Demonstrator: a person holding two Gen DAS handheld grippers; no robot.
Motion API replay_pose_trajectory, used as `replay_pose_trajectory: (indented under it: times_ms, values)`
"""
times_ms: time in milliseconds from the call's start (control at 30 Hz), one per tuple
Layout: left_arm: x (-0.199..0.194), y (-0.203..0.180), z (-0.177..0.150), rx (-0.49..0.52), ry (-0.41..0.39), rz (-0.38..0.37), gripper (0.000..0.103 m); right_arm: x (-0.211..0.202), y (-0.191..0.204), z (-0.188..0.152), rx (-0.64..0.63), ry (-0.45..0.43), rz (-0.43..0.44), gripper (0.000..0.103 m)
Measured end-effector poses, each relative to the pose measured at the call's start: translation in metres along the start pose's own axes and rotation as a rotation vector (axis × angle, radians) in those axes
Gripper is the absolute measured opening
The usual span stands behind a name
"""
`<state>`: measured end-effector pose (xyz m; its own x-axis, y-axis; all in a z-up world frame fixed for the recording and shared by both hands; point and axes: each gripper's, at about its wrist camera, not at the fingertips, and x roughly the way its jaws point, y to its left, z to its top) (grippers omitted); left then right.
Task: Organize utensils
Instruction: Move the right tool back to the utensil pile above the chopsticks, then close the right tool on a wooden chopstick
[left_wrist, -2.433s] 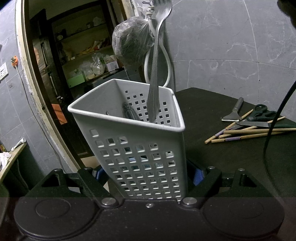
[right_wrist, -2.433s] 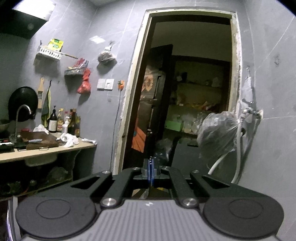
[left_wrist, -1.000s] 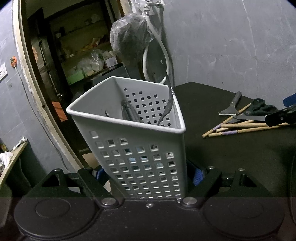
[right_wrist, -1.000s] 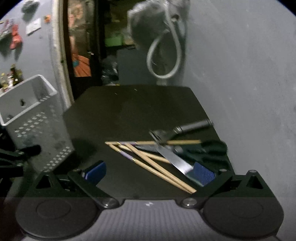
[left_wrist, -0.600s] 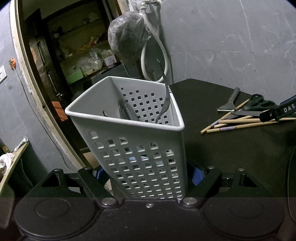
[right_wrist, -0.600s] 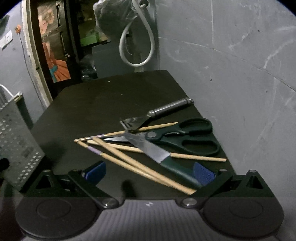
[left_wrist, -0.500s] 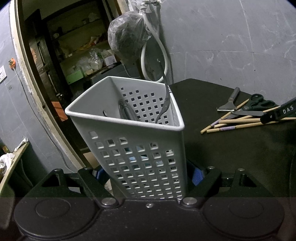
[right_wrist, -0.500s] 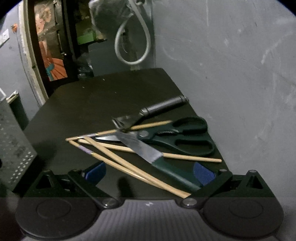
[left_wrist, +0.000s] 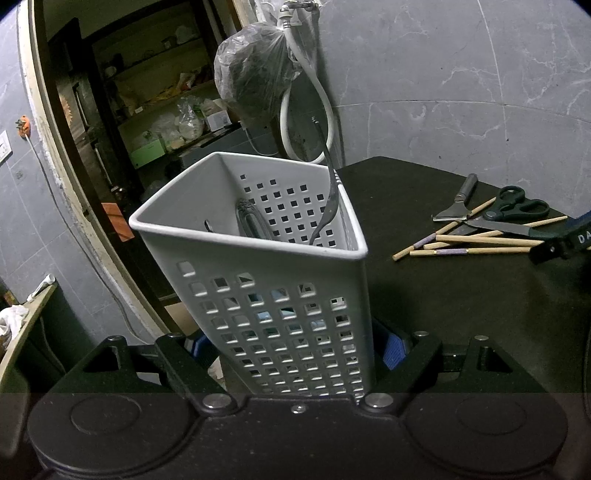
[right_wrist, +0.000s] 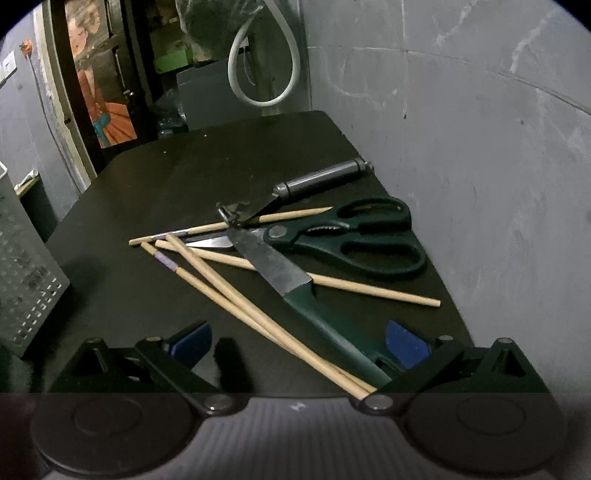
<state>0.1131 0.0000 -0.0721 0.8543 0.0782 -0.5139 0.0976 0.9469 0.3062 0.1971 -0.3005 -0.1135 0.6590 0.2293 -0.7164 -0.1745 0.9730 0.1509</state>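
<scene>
Hovering over the pile on the dark table (right_wrist: 155, 177), the right gripper (right_wrist: 299, 345) stands wide and empty — the green-handled knife (right_wrist: 295, 291) and two chopsticks (right_wrist: 236, 295) run between its fingers, long axes slanting from the far left toward the right finger. The left gripper (left_wrist: 295, 345) clamps the white basket (left_wrist: 280, 310), well apart — the right hand is clearly nearer.

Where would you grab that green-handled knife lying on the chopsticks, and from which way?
By the green handle of the knife, not the blade. The handle points toward the right claw, whose open jaws already stand either side of it, so come down from above and close across its width. It rests partly on the chopsticks, so they may shift.
</scene>
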Motion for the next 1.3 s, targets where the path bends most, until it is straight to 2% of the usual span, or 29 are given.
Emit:
replay_pose_trajectory:
  times_ms: [333,567,900,1100,1300]
  values:
    - [0.001,0.0,0.0,0.003,0.0,0.0,0.085,-0.018,0.03,-0.013,-0.022,0.046,0.112,0.103]
    - [0.0,-0.001,0.0,0.005,0.0,-0.002,0.085,-0.019,0.038,-0.014,-0.023,0.055,0.136,0.103]
    - [0.0,-0.001,0.0,0.005,-0.001,-0.002,0.085,-0.019,0.055,-0.014,-0.045,0.075,0.222,0.102]
    - [0.0,-0.001,0.0,0.005,-0.001,-0.003,0.085,-0.023,0.056,-0.009,-0.064,0.035,0.176,0.103]
    - [0.0,-0.001,0.0,0.005,-0.001,-0.003,0.085,-0.021,0.064,-0.002,-0.114,0.0,0.191,0.102]
